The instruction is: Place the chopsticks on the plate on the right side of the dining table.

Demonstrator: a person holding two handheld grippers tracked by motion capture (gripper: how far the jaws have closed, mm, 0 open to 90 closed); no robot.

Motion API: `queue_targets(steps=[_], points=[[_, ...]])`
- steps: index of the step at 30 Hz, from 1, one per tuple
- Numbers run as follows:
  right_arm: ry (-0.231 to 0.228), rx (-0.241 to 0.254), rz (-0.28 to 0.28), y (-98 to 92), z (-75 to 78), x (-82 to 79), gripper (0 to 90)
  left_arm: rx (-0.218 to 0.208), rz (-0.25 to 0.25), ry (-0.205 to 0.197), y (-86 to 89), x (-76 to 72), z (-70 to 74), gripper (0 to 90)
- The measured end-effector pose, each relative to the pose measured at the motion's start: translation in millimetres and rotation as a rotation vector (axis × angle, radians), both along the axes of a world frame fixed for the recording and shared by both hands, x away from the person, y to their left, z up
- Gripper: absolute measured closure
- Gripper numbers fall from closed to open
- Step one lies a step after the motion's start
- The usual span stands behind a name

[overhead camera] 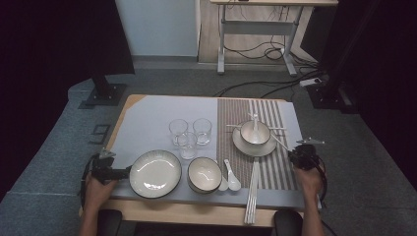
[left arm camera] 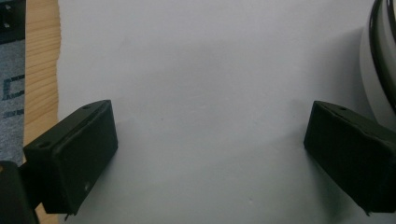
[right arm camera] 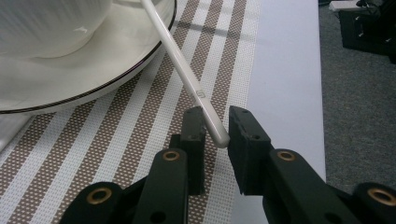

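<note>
My right gripper (right arm camera: 215, 128): pinching the end of one white chopstick (right arm camera: 183, 77) leaning on the saucer (right arm camera: 70, 88).
My left gripper (left arm camera: 210, 149): spread wide, beside the plate (overhead camera: 155, 173).
Spoons (overhead camera: 231, 178): two.
Bowls (overhead camera: 204, 174): two.
Glasses (overhead camera: 187, 144): three.

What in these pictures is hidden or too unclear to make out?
- Right gripper: in the right gripper view the white chopstick's end lies between the fingers; whether they press it is unclear.
- White bowl on its saucer: the right gripper view's top edge cuts off its inside.
- Dark-rimmed white plate: the left gripper view's right edge cuts it off.
- Three clear glasses: too small in the high view to tell contents.
</note>
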State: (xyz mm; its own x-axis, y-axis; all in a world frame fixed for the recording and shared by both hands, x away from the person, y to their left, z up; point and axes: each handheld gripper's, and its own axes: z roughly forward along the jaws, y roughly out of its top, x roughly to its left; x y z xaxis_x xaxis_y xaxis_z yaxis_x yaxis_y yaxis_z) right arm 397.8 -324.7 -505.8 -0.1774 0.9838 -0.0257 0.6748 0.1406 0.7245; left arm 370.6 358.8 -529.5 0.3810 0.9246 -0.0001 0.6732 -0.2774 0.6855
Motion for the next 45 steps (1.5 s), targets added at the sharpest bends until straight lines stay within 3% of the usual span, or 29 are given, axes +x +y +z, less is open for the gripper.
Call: queue_targets(steps=[5,13,17,27,34,45], points=[[-0.003,0.004,0.006,-1.3,-0.2,1.2,75.4,0.000,0.000,0.000,0.0,0.0,0.0,2.4],[-0.015,0.001,0.003,-0.8,2.4,-1.6,62.2,0.000,0.000,0.000,0.0,0.0,0.0,2.4],[-0.018,-0.001,-0.002,-1.9,3.2,-4.0,60.0,0.000,0.000,0.000,0.0,0.0,0.0,2.4],[-0.014,-0.035,-0.030,-2.2,2.9,-7.0,54.0,0.000,0.000,0.000,0.0,0.0,0.0,2.4],[-0.001,-0.051,-0.027,-5.1,1.8,-13.8,58.9,0.000,0.000,0.000,0.0,0.0,0.0,2.4],[0.015,-0.057,-0.030,-5.6,-2.1,-9.4,71.4,0.000,0.000,0.001,0.0,0.0,0.0,2.4]])
